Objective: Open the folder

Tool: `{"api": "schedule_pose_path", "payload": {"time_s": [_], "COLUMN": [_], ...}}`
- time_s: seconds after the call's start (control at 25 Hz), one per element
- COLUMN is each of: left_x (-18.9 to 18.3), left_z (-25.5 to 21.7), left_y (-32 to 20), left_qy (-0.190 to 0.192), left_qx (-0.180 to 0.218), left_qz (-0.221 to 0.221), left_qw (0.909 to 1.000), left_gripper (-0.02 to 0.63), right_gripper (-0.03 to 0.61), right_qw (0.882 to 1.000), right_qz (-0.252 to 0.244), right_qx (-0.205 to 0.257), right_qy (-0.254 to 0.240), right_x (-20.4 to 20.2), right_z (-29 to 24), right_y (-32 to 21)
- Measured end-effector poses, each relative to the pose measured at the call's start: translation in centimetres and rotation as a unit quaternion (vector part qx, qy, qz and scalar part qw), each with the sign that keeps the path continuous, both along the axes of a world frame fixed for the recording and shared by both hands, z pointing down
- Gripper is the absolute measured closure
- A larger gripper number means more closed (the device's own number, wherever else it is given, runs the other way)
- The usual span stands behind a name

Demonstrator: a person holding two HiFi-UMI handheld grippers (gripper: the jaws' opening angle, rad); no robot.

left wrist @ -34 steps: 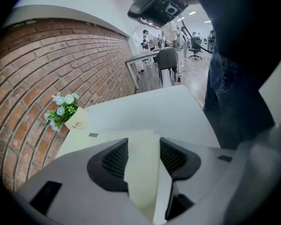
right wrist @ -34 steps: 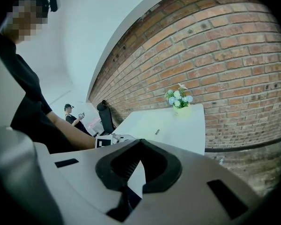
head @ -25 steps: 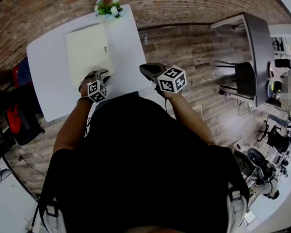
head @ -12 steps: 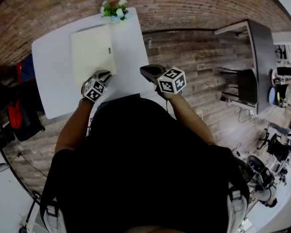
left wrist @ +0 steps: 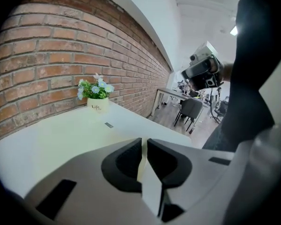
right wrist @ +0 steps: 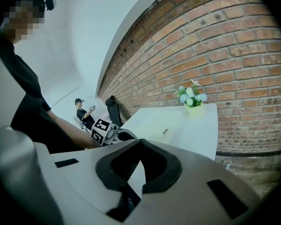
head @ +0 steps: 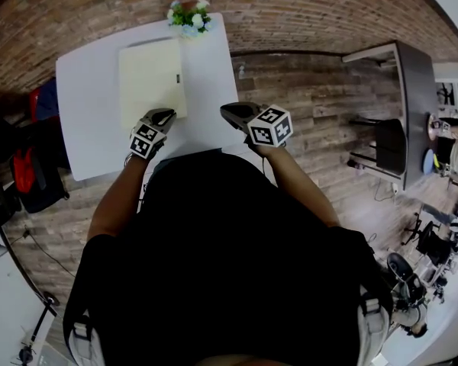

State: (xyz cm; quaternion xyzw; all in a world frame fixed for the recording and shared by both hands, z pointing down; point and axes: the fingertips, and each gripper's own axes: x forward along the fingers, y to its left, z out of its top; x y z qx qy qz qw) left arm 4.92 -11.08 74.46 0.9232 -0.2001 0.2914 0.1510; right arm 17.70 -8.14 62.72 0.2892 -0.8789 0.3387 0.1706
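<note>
A pale yellow folder (head: 151, 82) lies closed on the white table (head: 88, 120), with a small tab (head: 179, 78) on its right edge. My left gripper (head: 162, 115) is at the folder's near edge. In the left gripper view its jaws (left wrist: 144, 142) have just been closing and now pinch a thin pale sheet, the folder's cover (left wrist: 61, 135). My right gripper (head: 227, 110) hovers shut over the table's near right corner, nothing in it; its tips meet (right wrist: 140, 142). The folder (right wrist: 154, 125) and the left gripper (right wrist: 119, 136) also show in the right gripper view.
A small pot of flowers (head: 189, 14) stands at the table's far edge by the brick wall. A dark desk (head: 401, 97) with a chair is off to the right. Red and black bags (head: 30, 174) lie left of the table. A person (right wrist: 82, 111) sits in the background.
My left gripper has rolled and risen a little at the folder's near edge, and its jaws have come together. The right gripper has stayed where it was.
</note>
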Motion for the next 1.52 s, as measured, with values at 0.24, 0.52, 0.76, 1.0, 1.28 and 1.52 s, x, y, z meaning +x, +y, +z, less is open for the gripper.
{"api": "schedule_pose_path", "payload": {"time_s": [0.24, 0.52, 0.76, 1.0, 1.28, 1.52], "left_x": [-0.9, -1.5, -2.0, -2.9, -4.4, -6.4], "left_z": [-0.7, -2.7, -3.9, -4.9, -7.3, -8.7], "left_y": [-0.3, -0.5, -0.7, -0.9, -0.9, -0.9], "left_qy": [0.036, 0.098, 0.116, 0.13, 0.146, 0.158], "left_qx": [-0.015, -0.038, -0.038, -0.033, -0.011, -0.002], "left_qz": [-0.029, -0.066, -0.083, -0.096, -0.112, -0.127], "left_qw": [0.9988, 0.9923, 0.989, 0.9863, 0.9828, 0.9792], "left_gripper": [0.577, 0.578, 0.578, 0.578, 0.578, 0.578], "right_gripper": [0.555, 0.555, 0.555, 0.555, 0.555, 0.555], "right_qw": [1.0, 1.0, 0.999, 0.998, 0.997, 0.995], "right_qz": [-0.014, -0.03, -0.046, -0.063, -0.081, -0.098], "right_qx": [-0.004, -0.008, -0.011, -0.01, -0.007, -0.006], "right_qy": [0.001, 0.003, 0.002, 0.0, 0.001, -0.002], "right_x": [-0.3, -0.8, -1.5, -2.9, -4.2, -5.9], "right_z": [0.2, 0.5, 0.8, 0.8, 0.7, 0.6], "right_y": [-0.3, -0.4, -0.9, -1.8, -2.7, -3.4]}}
